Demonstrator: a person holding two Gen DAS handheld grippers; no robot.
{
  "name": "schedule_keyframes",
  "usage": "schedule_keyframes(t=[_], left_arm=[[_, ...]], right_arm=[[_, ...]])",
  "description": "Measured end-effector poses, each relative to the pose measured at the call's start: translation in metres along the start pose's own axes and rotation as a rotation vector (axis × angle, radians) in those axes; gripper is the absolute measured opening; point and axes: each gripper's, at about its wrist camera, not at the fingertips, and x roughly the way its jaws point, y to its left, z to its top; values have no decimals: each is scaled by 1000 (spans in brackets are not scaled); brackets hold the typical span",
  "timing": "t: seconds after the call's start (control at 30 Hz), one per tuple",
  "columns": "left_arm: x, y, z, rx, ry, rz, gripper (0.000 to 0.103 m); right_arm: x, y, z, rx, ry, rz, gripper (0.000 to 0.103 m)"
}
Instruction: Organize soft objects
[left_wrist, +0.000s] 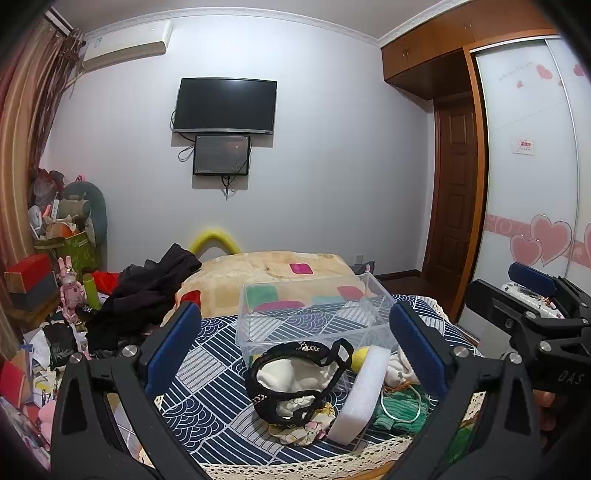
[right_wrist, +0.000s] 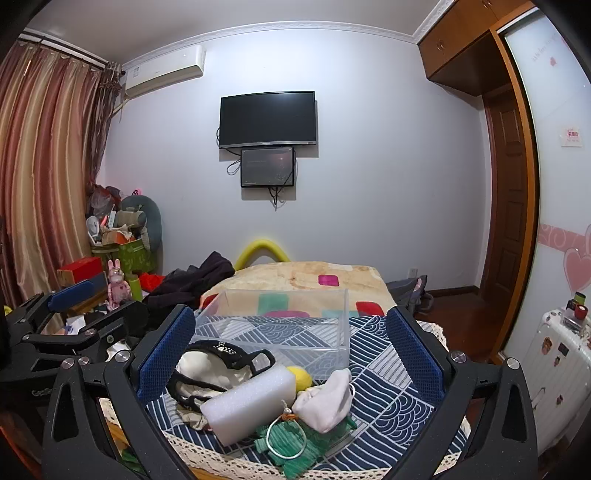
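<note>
Soft things lie in a heap on the blue patterned bedspread: a black-edged cream garment, a white foam block, a yellow ball, a white cloth pouch and a green knitted cloth. A clear plastic bin stands just behind them, empty. My left gripper is open above the heap, holding nothing. My right gripper is open too, also over the heap. Each gripper shows at the side of the other's view.
A beige blanket with coloured patches covers the far bed. Dark clothes are piled at its left. Cluttered boxes and toys fill the left corner. A wardrobe and a white suitcase stand on the right.
</note>
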Motion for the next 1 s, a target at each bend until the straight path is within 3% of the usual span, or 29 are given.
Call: schedule_keyframes(t=[1.0], left_arm=[[-3, 0, 0, 1, -8, 4, 103]], right_arm=[[-3, 2, 0, -1, -8, 14, 103]])
